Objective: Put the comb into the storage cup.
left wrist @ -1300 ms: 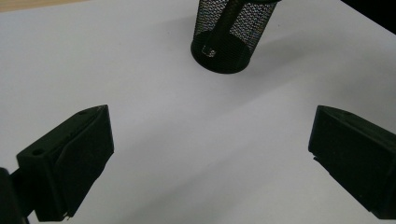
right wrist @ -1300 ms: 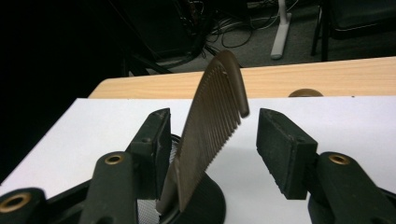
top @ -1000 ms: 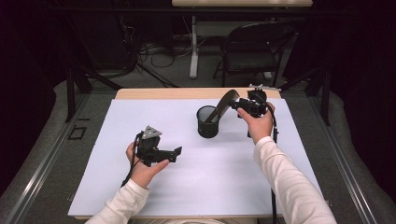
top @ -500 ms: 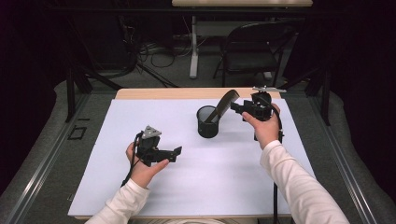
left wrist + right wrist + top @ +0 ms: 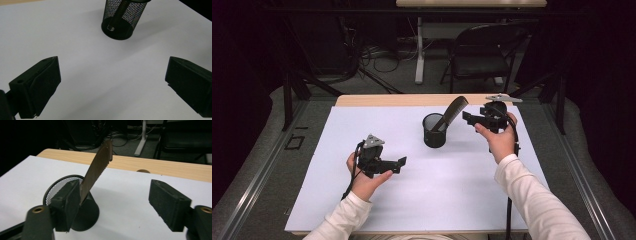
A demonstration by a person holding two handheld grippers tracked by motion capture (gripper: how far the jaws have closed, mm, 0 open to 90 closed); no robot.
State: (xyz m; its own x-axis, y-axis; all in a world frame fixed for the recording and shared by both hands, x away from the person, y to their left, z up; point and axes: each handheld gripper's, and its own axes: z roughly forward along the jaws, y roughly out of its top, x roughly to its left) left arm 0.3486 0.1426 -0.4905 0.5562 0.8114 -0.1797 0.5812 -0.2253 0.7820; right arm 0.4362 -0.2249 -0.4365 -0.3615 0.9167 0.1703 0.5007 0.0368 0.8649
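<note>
I find no readable words, numbers, brand marks or signs anywhere in these views. The white sheet (image 5: 422,200) covering my table is blank. The black mesh cup (image 5: 434,131) carries no label, and the brown comb (image 5: 452,111) standing in it shows no stamped lettering that I can make out, though its spine is small and a little soft in the right gripper view. The black pads of my tongs are plain. On the floor left of the table there is a dark square outline (image 5: 294,143); it may be a tape mark, but it holds no text.
</note>
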